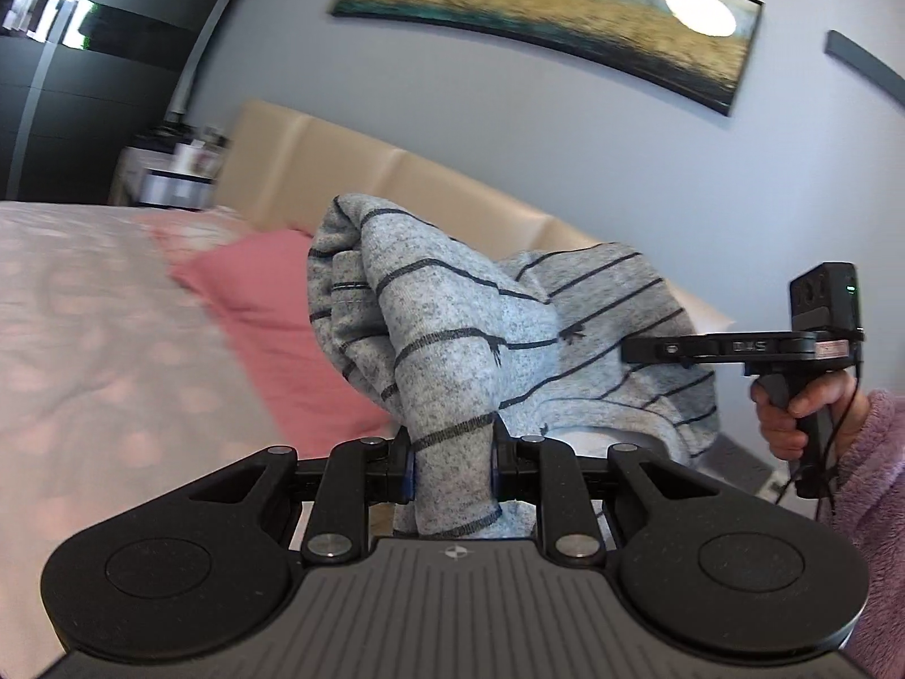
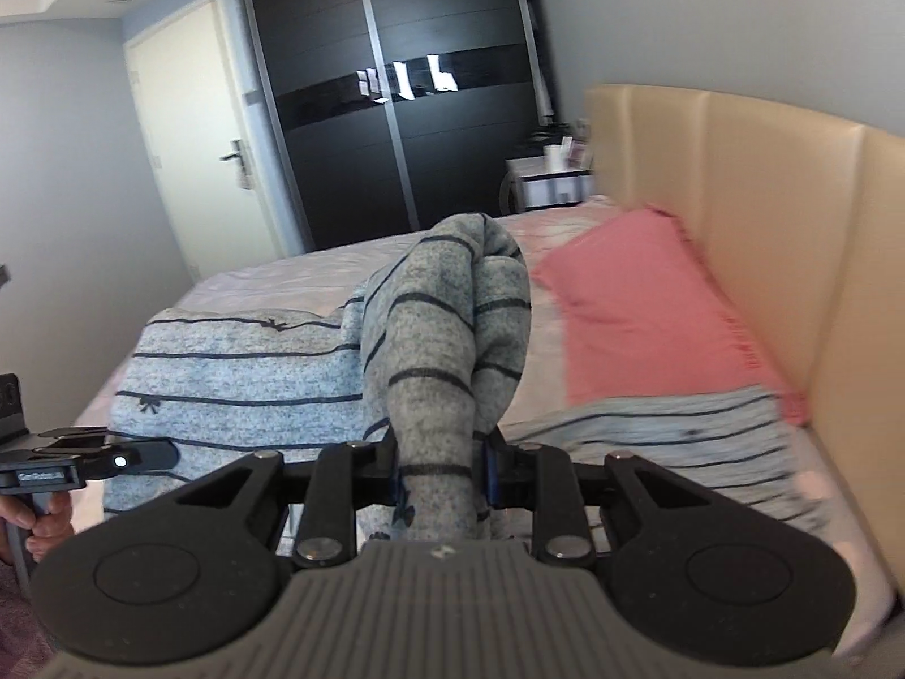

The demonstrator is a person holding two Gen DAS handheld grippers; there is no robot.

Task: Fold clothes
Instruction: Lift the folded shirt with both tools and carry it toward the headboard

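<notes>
Both tongs are clamped on one grey sweater: the left tongs [image 1: 452,455] pinch a bunched fold of it between their blue-edged pads, and the right tongs [image 2: 444,475] squeeze another gathered fold the same way. The sweater [image 1: 452,317] is a single garment, heathered grey knit with thin dark stripes and a few small dark bow marks. It is lifted above the bed [image 2: 317,277], stretched between the two tongs, and part of it trails on the bed beside the headboard [image 2: 763,181]. One pink pillow [image 2: 639,305] lies against that beige headboard. A hand [image 1: 792,413] in a fuzzy lilac sleeve [image 1: 871,486] grips the handle of the right tongs. One long painting [image 1: 543,17] hangs on the wall, and one dark wardrobe [image 2: 396,102] stands beyond the bed.
</notes>
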